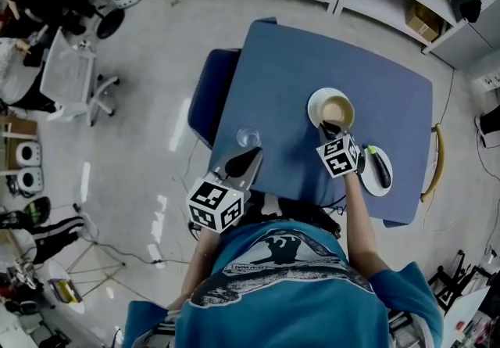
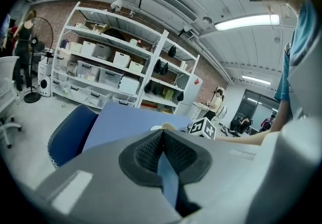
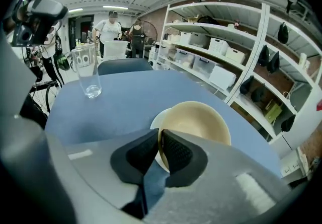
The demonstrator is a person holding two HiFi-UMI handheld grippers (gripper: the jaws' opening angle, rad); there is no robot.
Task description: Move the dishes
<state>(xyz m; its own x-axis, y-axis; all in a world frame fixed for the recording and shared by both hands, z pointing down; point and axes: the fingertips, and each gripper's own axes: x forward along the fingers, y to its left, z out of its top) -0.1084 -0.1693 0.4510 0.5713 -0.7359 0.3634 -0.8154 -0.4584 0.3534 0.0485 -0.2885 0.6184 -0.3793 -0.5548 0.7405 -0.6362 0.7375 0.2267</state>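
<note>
A cream bowl [image 1: 336,110] [image 3: 198,122] stands on a white plate [image 1: 315,108] [image 3: 154,126] towards the far right of the blue table [image 1: 297,80]. My right gripper [image 1: 326,130] [image 3: 160,140] is at the bowl's near side, its jaws shut on the bowl's rim. A clear empty glass [image 1: 248,138] [image 3: 86,72] stands upright near the table's front left edge. Just short of that glass, my left gripper [image 1: 250,157] [image 2: 162,135] hovers at the table's edge, shut with nothing in it.
A second white plate [image 1: 369,182] with a dark object and a green piece lies at the front right, beside my right gripper. A blue chair [image 1: 205,96] [image 2: 68,135] stands at the table's left side. Shelving [image 3: 221,67] lines the far wall. People stand in the background.
</note>
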